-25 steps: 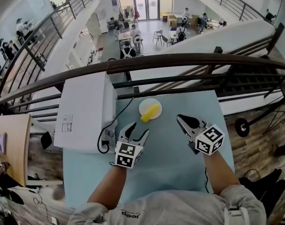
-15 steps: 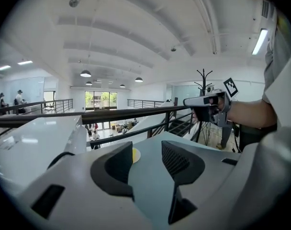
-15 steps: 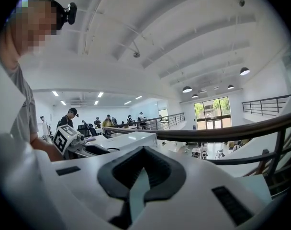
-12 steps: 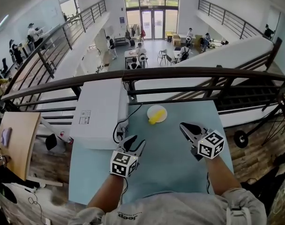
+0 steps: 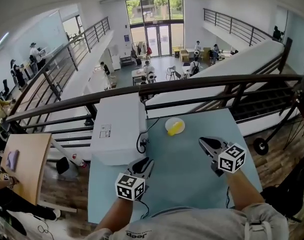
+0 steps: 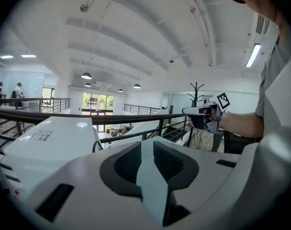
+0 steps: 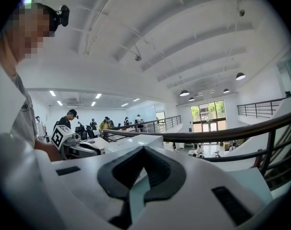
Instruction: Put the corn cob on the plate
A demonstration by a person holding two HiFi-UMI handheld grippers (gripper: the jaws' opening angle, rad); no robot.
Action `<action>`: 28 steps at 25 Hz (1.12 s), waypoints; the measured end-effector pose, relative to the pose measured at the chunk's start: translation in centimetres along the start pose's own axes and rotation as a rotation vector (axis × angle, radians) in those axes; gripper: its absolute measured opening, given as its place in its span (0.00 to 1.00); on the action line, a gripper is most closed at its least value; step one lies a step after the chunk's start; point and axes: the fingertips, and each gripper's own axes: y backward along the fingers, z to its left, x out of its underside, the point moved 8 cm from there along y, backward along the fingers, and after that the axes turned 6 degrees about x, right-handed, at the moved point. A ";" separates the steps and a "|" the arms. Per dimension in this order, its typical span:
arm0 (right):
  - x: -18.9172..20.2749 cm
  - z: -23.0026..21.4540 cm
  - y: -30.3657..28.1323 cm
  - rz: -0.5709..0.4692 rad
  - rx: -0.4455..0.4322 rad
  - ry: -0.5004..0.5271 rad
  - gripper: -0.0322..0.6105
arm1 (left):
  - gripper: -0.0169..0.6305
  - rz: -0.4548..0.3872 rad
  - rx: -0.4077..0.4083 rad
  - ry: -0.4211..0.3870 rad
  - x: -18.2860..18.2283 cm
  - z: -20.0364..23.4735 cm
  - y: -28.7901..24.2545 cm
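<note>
Corn cob is found already lying on the plate, at the far middle of the worktop, close to the dark railing. Its long axis is set diagonally in the head view, from near-left to far-right, and it is kept within the plate's rim. It lies ahead of both grippers and is touched by neither. The right gripper is the nearer one, with the cob ahead and to its left. The left gripper is held further back, with the cob ahead and to its right.

The left fingers have just been closing and are left only narrowly parted, with nothing between them. The right fingers are drawn together at their tips and are likewise empty. From this the placing is judged done, so no fresh approach to the cob seems called for.

The cob is seen as a short, bright yellow cylinder; its kernel texture is too small to be made out. The plate is small, round and pale, and appears smooth. The worktop is covered in a matt, pale blue-green surface. A smooth white box with rounded edges is set along the worktop's left side, and a black cable is looped at its near corner.
</note>
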 end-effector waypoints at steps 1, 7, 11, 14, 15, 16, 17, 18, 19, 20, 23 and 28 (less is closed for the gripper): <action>0.3 0.5 0.5 -0.003 0.008 -0.015 0.08 | 0.17 0.002 0.007 0.004 0.2 0.0 0.8; -0.3 2.0 5.1 -0.023 -0.022 -0.029 0.08 | 0.09 -0.020 -0.009 0.028 -0.4 -3.5 3.8; -0.2 1.5 9.1 -0.009 -0.080 -0.014 0.08 | 0.06 -0.069 -0.048 0.103 0.0 -9.0 5.3; 0.2 0.9 11.8 -0.004 -0.145 0.012 0.08 | 0.06 -0.071 -0.098 0.120 0.4 -13.0 5.7; 0.5 0.8 12.6 0.001 -0.167 0.026 0.08 | 0.06 -0.074 -0.116 0.130 0.5 -14.2 5.8; 0.8 0.6 13.4 0.006 -0.187 0.037 0.08 | 0.06 -0.082 -0.127 0.150 0.7 -15.3 5.8; 1.1 0.3 14.1 0.009 -0.203 0.040 0.08 | 0.06 -0.092 -0.131 0.175 0.8 -16.4 5.8; 1.4 0.0 14.7 0.011 -0.215 0.035 0.08 | 0.06 -0.100 -0.128 0.195 1.0 -17.3 5.6; 1.6 -0.4 15.1 0.010 -0.221 0.024 0.08 | 0.06 -0.105 -0.124 0.207 1.0 -18.1 5.4; 1.8 -0.8 15.5 0.010 -0.222 0.011 0.08 | 0.06 -0.106 -0.119 0.211 1.0 -18.7 5.3; 2.6 -0.2 16.3 0.011 -0.217 -0.017 0.08 | 0.06 -0.090 -0.108 0.195 0.9 -19.3 5.8; 2.6 1.9 17.6 0.006 -0.186 -0.003 0.08 | 0.06 -0.095 -0.072 0.163 0.2 -18.1 6.9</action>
